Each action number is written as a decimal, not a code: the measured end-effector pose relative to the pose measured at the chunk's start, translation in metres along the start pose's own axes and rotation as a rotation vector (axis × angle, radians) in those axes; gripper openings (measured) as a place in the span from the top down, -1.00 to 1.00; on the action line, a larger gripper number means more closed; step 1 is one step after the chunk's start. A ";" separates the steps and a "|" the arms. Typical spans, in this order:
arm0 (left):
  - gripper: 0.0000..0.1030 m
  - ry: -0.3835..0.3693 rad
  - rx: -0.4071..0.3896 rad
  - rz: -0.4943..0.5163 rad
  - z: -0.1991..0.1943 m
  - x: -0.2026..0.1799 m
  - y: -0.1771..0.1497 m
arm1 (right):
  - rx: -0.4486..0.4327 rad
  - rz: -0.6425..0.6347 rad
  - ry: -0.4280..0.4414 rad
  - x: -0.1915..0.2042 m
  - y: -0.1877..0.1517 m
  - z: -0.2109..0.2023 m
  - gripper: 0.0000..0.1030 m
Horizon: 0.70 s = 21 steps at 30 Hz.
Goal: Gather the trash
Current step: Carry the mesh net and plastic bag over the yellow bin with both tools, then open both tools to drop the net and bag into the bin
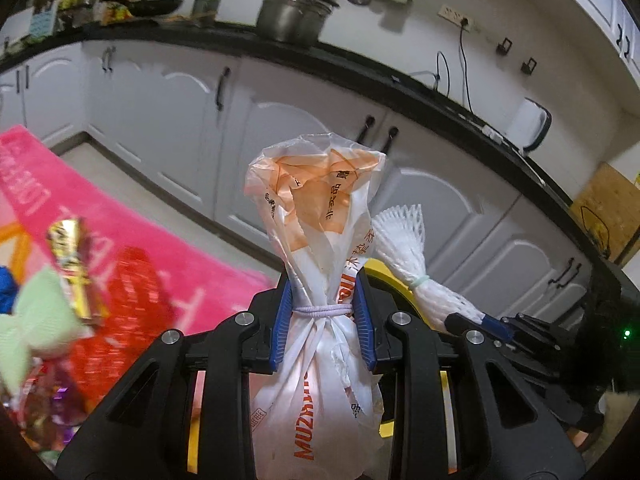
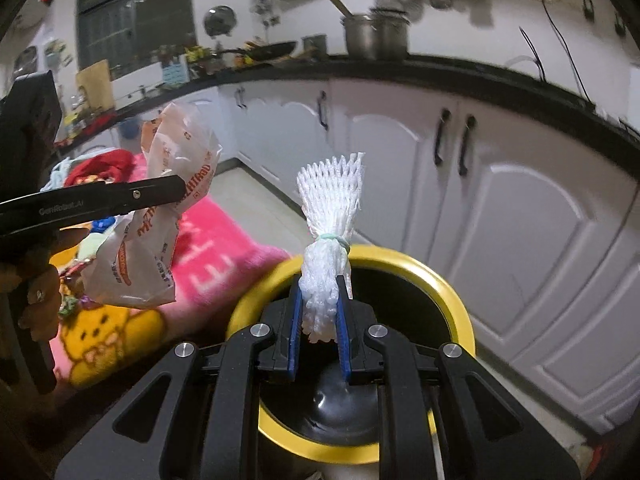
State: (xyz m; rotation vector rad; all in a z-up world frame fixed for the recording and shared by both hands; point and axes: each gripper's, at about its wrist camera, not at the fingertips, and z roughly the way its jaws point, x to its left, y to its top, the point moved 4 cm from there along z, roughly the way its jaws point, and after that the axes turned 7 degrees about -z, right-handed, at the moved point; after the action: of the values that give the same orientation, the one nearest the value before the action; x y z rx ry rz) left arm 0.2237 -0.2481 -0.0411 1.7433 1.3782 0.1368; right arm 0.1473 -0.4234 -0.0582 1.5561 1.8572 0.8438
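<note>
My left tool [image 1: 323, 312] grips the bag [image 1: 320, 216], right tool [image 2: 319, 312] grips the foam net [image 2: 330, 216] over the bin [image 2: 452, 300]; both undropped, wrappers [image 1: 74, 264] left.

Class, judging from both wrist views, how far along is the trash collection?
Done: both pieces picked up. In hand: left claw grips the tied plastic bag; right claw grips the foam net above the yellow-rimmed bin. Left: dropping both in; wrappers remain on the pink blanket.

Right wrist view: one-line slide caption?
Right tongs shut on a white foam net above the yellow-rimmed bin; left tongs hold a plastic bag.
</note>
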 end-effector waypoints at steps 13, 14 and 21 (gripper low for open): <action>0.56 -0.043 0.112 0.010 0.062 -0.016 -0.021 | 0.116 0.064 -0.012 -0.029 -0.043 0.023 0.66; 0.55 -0.041 0.119 0.008 0.066 -0.016 -0.022 | 0.122 0.069 -0.015 -0.030 -0.044 0.024 0.66; 0.26 -0.033 0.148 -0.001 0.081 -0.017 -0.026 | 0.130 0.085 -0.015 -0.032 -0.052 0.027 0.33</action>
State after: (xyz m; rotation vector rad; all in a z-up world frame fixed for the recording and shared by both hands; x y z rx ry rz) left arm 0.2443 -0.3072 -0.1005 1.8579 1.3946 0.0055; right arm 0.1399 -0.4590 -0.1147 1.7262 1.8791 0.7593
